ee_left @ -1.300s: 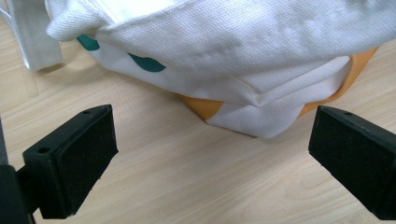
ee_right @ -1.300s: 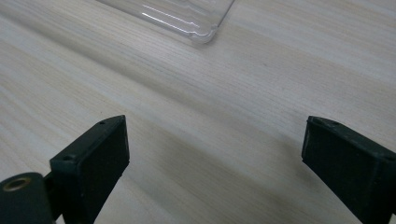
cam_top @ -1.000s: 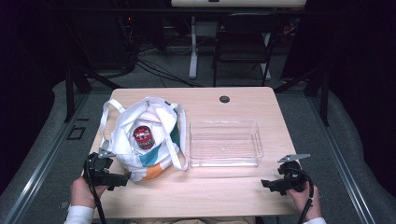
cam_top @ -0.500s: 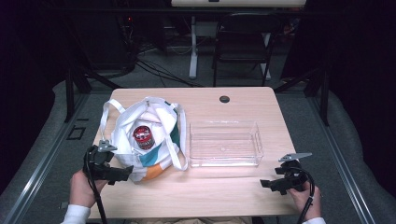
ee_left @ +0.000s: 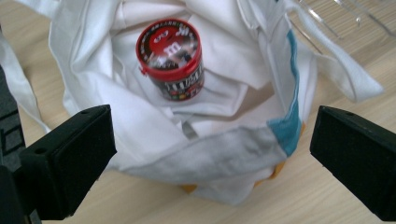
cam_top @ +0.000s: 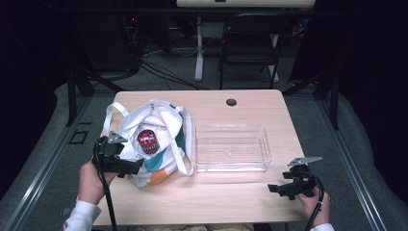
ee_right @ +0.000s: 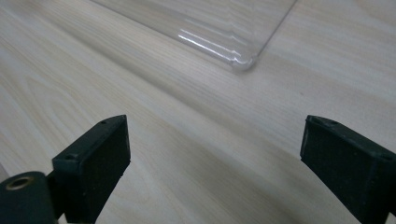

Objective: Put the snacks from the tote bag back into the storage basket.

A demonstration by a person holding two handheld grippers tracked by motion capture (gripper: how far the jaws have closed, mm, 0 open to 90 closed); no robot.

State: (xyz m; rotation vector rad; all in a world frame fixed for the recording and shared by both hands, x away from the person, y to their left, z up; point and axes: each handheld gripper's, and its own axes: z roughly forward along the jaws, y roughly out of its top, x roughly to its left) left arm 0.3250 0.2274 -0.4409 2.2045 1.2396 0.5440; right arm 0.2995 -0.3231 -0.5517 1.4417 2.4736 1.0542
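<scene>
LEFT tongs (ee_left: 205, 158): wide, at bag (ee_left: 219, 154) rim, 6 o'clock of jar (ee_left: 170, 58) inside | RIGHT tongs (ee_right: 215, 163): wide, over bench (ee_right: 177, 140), tray (ee_right: 219, 32) at 12 o'clock | RISK: soft cloth may snag, jar likely tips.

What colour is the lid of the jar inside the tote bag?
Red, with white lettering; the jar's lid shows best in the left gripper view, sitting in the white tote bag.

The left gripper (cam_top: 126, 166) has moved up along the table (cam_top: 231, 202) to the near side of the bag (cam_top: 156, 144). Its fingers (ee_left: 65, 158) are wide apart, pointing at the bag's open top.
</scene>
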